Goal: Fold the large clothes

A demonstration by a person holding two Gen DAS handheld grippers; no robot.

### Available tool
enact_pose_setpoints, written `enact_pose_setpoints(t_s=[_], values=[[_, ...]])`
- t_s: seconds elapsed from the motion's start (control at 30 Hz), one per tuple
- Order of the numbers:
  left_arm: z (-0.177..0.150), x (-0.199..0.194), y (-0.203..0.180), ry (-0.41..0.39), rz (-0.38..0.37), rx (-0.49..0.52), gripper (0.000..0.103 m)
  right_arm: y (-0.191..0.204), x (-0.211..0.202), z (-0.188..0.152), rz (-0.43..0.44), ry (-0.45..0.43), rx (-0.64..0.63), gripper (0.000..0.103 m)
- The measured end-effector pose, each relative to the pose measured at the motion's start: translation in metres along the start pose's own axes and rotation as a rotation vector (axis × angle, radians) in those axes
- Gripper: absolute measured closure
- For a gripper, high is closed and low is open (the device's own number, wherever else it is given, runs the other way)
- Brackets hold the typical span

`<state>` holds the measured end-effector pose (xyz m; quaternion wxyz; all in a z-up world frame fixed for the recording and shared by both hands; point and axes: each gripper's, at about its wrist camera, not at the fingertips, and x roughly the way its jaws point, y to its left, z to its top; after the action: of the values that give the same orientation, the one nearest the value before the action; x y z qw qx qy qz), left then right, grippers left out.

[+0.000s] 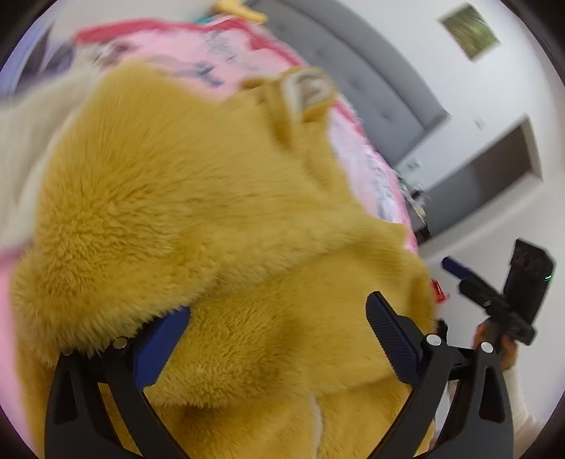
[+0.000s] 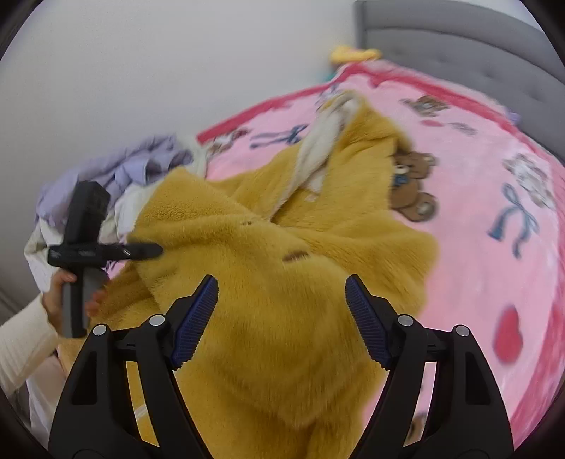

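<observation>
Left wrist view looks down over a mustard fleece garment (image 1: 197,197) heaped on a bed with a pink blanket (image 1: 226,53); the left tool (image 1: 279,335) stands wide apart, a fold of pile bulging over its 9 o'clock finger, the 3 o'clock finger clear of the cloth, so it grips nothing that I can see; the right tool (image 1: 494,293) shows at 4 o'clock, beyond the garment's edge, in a hand.

Right wrist view shows the right tool (image 2: 282,321) open too, its ribbed blue pads (image 2: 196,321) hovering over the fleece with nothing pinched between them; the garment (image 2: 300,247) lies rumpled from centre towards 12 o'clock.

As a judgement, this piece is bulky, soft and floppy, light for its size, and thick pile will slip under a shallow pinch; better to take a deep bite at a hem or a seam edge, one tool at each corner.

Only the right view gives the cream lining (image 2: 325,141) at 12 o'clock, the lilac clothes pile (image 2: 116,169) at 10 o'clock and the left tool (image 2: 141,250) resting against the fleece; only the left view gives the wall picture (image 1: 469,31) at 1 o'clock; a grey headboard (image 2: 459,46) appears in both.
</observation>
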<state>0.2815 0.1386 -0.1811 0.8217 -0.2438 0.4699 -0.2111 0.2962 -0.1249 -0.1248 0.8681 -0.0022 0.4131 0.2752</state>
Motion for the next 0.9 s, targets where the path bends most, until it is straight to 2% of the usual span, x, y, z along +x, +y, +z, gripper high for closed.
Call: enact_pose_setpoints(t_s=[0.1,0.17,0.27,0.43,0.5,0.53,0.57,0.6,0.67,0.73,0.77,0.8,0.83,0.9], values=[[-0.018,0.006,0.011,-0.054,0.001,-0.025,0.005,0.011,0.033,0.034,0.055,0.063,-0.064,0.037],[-0.025,0.005,0.005,-0.092,0.027,0.012,0.005,0.025,0.054,0.056,0.112,0.087,-0.108,0.037],[-0.039,0.0,-0.006,-0.149,0.073,0.053,0.005,0.061,0.101,0.092,0.201,0.185,-0.249,0.037],[-0.058,-0.006,-0.014,-0.212,0.107,0.047,0.005,0.118,0.157,0.106,0.138,0.271,-0.555,0.036],[-0.062,-0.005,-0.013,-0.227,0.099,0.014,0.005,0.129,0.172,0.106,0.146,0.306,-0.597,0.034],[-0.065,-0.005,-0.014,-0.238,0.101,0.003,0.005,0.133,0.179,0.106,0.171,0.328,-0.597,0.041],[-0.066,-0.005,-0.014,-0.247,0.105,-0.009,0.005,0.135,0.185,0.105,0.193,0.345,-0.587,0.075],[-0.068,-0.005,-0.014,-0.261,0.108,-0.028,0.005,0.138,0.192,0.105,0.229,0.381,-0.569,0.093],[-0.075,-0.01,-0.017,-0.311,0.125,-0.044,0.005,0.14,0.195,0.107,0.19,0.364,-0.574,0.093],[-0.083,-0.019,-0.023,-0.369,0.15,-0.031,0.005,0.141,0.18,0.123,0.137,0.258,-0.579,0.095],[-0.082,-0.02,-0.028,-0.387,0.175,-0.012,0.005,0.14,0.17,0.134,0.153,0.213,-0.554,0.095],[-0.079,-0.016,-0.03,-0.378,0.178,-0.011,0.005,0.141,0.163,0.143,0.161,0.187,-0.548,0.095],[-0.075,-0.011,-0.029,-0.355,0.182,-0.021,0.005,0.142,0.16,0.149,0.131,0.167,-0.558,0.095],[-0.069,-0.006,-0.026,-0.324,0.196,-0.047,0.005,0.141,0.166,0.158,0.083,0.208,-0.564,0.095]])
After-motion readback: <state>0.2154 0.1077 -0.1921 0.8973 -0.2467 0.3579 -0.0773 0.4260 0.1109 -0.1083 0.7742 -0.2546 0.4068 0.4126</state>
